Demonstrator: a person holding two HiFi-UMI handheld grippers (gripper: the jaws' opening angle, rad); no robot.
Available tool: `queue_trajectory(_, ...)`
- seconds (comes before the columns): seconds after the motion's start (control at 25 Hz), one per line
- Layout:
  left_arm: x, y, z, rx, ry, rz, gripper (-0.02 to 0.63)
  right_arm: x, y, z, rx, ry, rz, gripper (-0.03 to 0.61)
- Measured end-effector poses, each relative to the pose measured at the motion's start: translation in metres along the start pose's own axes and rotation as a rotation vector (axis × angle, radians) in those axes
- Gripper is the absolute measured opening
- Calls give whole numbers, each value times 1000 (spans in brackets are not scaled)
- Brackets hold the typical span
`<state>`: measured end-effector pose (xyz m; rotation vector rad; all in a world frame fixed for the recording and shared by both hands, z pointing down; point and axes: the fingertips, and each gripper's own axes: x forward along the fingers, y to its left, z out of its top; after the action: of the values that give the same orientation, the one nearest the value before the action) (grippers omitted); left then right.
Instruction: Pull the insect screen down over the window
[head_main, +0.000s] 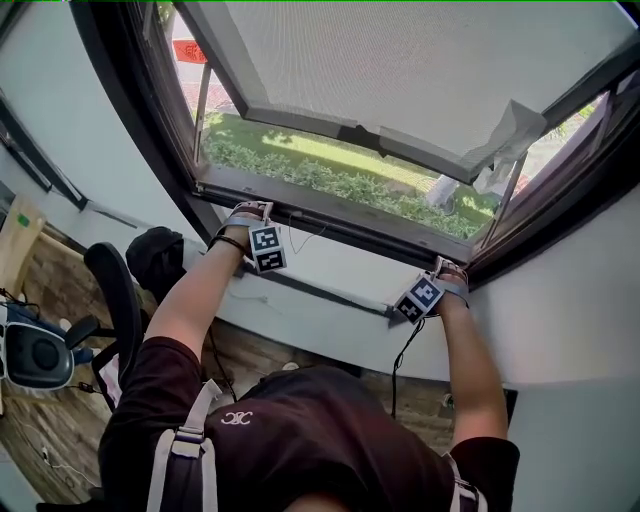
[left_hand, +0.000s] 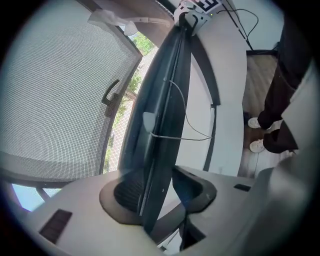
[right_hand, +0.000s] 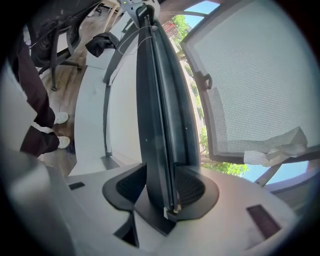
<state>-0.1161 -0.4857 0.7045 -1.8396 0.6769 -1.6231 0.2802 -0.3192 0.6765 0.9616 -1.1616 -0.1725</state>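
A person in a dark shirt (head_main: 300, 430) leans over a white sill (head_main: 330, 268), both arms stretched to the insect screen's dark pull bar (left_hand: 165, 90), which sits low along the window (head_main: 130, 120) bottom frame. The left gripper (left_hand: 159, 190) straddles the bar's left end and the right gripper (right_hand: 157, 189) its right end, each with jaws apart and pads not squeezing. A thin cord (left_hand: 185, 107) loops off the bar. Beyond the bar, a grey mesh-textured panel (head_main: 420, 70) tilts outward above a green hedge (head_main: 330, 180)
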Motion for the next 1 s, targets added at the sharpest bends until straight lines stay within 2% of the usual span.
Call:
queue_trajectory(0.12,-3,-1,0,4,3,-2,177,-3,0,-1,11,-3,-8,189)
queue_trajectory(0.24,-2,-5,0,-12,1,1,227,-4,-2,-1,6,3,-7,192)
queue_trajectory(0.44,0,-7,-1,-34,-1,4,241,-2,0,0,18,-5,-7,193)
queue_trajectory(0.64,-3,-10,0,-56,-9,2,282,-3,2,1,42,-31,-13,229)
queue_trajectory(0.8,-13,-6,3,-138,-47,6,272,-10,1,5,97,-82,-26,229)
queue_trajectory(0.88,-22,-1,7,-204,-78,11,260,-17,-8,14,170,-163,-59,219)
queue_trajectory(1.0,-38,3,15,-401,-152,17,211,-36,-21,30,326,-316,-109,156)
